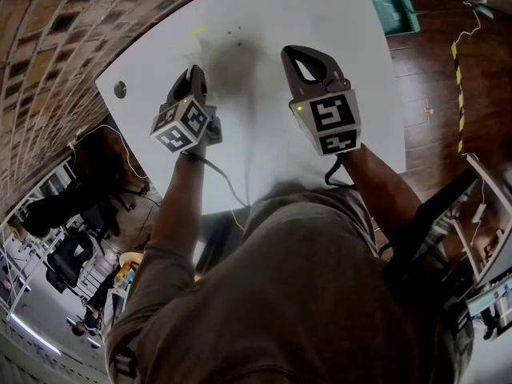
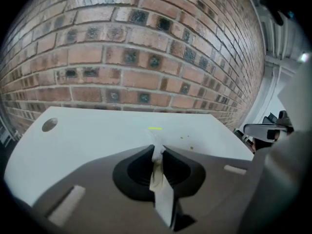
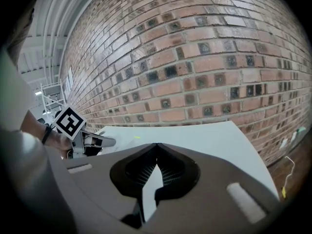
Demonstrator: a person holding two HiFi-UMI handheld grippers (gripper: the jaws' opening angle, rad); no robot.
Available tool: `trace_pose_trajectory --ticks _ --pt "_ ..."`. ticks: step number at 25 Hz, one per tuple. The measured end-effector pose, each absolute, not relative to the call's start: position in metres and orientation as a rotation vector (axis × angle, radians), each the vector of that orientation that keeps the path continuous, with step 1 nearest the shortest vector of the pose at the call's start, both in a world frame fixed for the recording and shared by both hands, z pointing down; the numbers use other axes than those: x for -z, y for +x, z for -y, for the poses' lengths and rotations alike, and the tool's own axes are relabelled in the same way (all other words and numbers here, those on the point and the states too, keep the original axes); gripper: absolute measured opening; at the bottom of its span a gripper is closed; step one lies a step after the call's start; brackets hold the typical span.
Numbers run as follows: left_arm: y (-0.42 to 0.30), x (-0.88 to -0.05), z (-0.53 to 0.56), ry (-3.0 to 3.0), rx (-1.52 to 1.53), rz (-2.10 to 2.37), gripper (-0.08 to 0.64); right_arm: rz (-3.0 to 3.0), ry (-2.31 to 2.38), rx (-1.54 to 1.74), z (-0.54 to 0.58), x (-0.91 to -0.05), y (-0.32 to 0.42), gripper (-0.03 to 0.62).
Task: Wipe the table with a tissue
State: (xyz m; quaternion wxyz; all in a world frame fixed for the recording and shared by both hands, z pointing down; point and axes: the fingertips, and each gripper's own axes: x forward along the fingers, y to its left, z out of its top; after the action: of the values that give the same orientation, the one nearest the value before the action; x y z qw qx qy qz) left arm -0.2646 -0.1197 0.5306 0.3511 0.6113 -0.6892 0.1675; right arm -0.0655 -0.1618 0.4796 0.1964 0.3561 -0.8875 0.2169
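**Left gripper pinches the tissue over the table**

The left gripper point(image 2: 157, 148) has its jaws closed on a tissue point(image 2: 159, 173). The tissue is a thin white strip that is nipped at the jaw tips and trails back between them toward the camera. In the head view this gripper point(image 1: 194, 72) is over the left half of the white table point(image 1: 264, 14), with its tip pointing toward the far edge. The tissue is hard to pick out there against the white top, and I cannot tell whether it touches the surface.

The right gripper point(image 3: 157, 144) has its jaws brought together at the tips and grips nothing; only the tabletop point(image 3: 204, 135) shows through the gap behind them. In the head view it point(image 1: 293, 54) is beside the left gripper, nearer the table's middle, and the two are apart. The right gripper view also catches the left gripper point(image 3: 100, 141) off to its left.

A short yellow mark point(image 2: 155, 128) lies on the table ahead of the left jaws, with a few small specks point(image 2: 185, 138) to its right. A round hole point(image 2: 49, 125) sits near the table's left corner. A brick wall point(image 2: 146, 43) stands behind the far edge.
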Motion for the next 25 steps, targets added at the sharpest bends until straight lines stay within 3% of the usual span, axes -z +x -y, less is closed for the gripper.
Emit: trace_pose_trajectory --ticks 14,25 --pt "-0.267 -0.570 0.114 1.565 -0.488 1.742 0.025 2.480 0.978 -0.608 0.159 -0.481 -0.069 0.014" --pt "-0.228 -0.573 0.135 1.649 -0.541 1.641 0.025 2.475 1.012 -0.624 0.164 -0.482 -0.060 0.014"
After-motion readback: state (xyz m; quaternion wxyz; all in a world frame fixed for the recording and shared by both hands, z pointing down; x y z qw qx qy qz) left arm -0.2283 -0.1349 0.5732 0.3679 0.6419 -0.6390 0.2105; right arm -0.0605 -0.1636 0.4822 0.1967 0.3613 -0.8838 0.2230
